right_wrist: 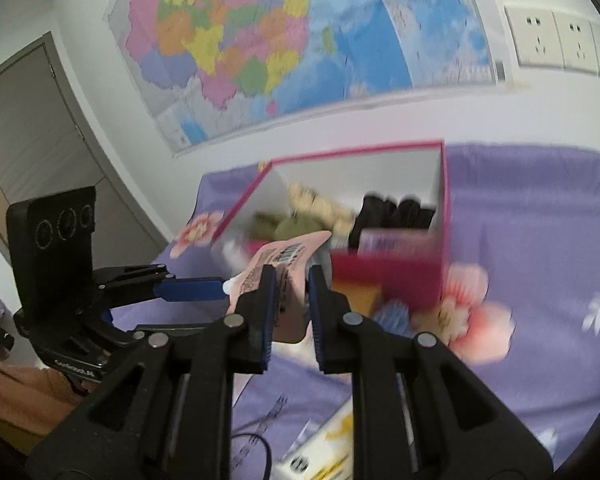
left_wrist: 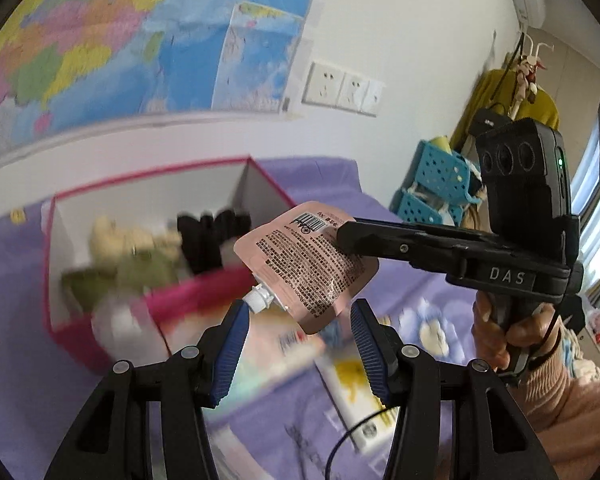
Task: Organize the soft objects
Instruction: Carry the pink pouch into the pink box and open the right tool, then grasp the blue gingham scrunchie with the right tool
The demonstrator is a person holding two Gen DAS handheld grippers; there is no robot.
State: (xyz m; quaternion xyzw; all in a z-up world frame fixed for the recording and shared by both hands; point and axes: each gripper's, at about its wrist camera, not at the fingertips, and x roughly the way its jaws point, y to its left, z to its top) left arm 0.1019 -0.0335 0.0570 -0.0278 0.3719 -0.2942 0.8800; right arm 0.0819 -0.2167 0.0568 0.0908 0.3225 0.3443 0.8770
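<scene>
Pink spout pouch (left_wrist: pixel 305 268) — pinched in the right tongs (right_wrist: pixel 292 280), aloft just near of the red box (left_wrist: pixel 204 292). Left tongs (left_wrist: pixel 300 320) spread, holding nothing. Box already holds plush toys (left_wrist: pixel 124 248) and dark gloves (right_wrist: pixel 391 210) — flat packets (left_wrist: pixel 355 392) remain on the purple bed (right_wrist: pixel 539 240).

box (right_wrist: pixel 387 276) top open | inside crowded, seemingly | bedspread (right_wrist: pixel 539 248) beside it bare
</scene>
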